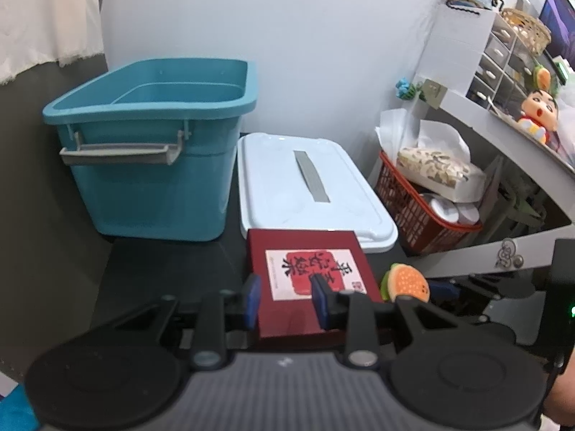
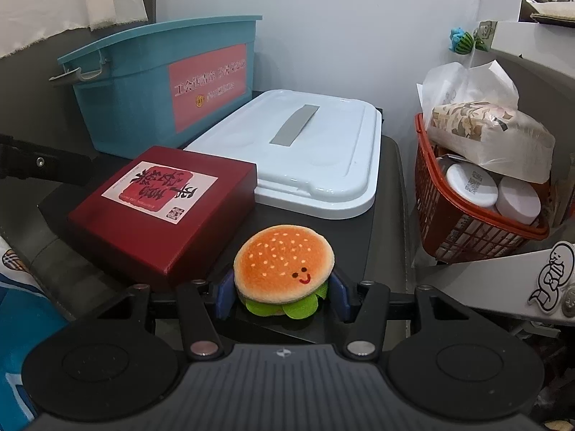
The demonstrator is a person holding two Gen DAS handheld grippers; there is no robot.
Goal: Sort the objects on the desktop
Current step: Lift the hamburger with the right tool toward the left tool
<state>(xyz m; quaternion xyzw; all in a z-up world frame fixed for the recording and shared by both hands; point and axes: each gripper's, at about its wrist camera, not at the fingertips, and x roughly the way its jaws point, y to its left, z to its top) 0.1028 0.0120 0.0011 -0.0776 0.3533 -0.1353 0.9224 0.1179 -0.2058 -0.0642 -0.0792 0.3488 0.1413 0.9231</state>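
Two loose things lie on the dark desktop (image 2: 381,194) in front of me: a red box (image 2: 161,212) and a plush burger (image 2: 284,267), with the open teal bin (image 1: 151,147) standing at the back left and its white lid (image 1: 309,186) flat on the desk beside it. My right gripper (image 2: 282,296) has the burger between its blue fingers (image 2: 222,296), one pad on each side of the soft bun; they look close against it, but whether they press it or merely flank it I cannot tell, nor whether the toy rests on the desk or hangs in my hold. My left gripper (image 1: 285,300) stands spread over the near part of the red box, its pads (image 1: 320,301) above the lid and label rather than at the edges, gripping nothing. The box lies flat, just left of the burger, its far corner close against the white lid. What matters for either hand is the bin: it lies ahead and to the left, beyond the box, its open mouth well above the desk surface. The left hand is the nearer one to it; the right would have to cross over the box and lid. The red basket (image 2: 478,230) at the right is already full of packets and jars. The bin's floor is hidden, so I cannot judge how much is sorted.
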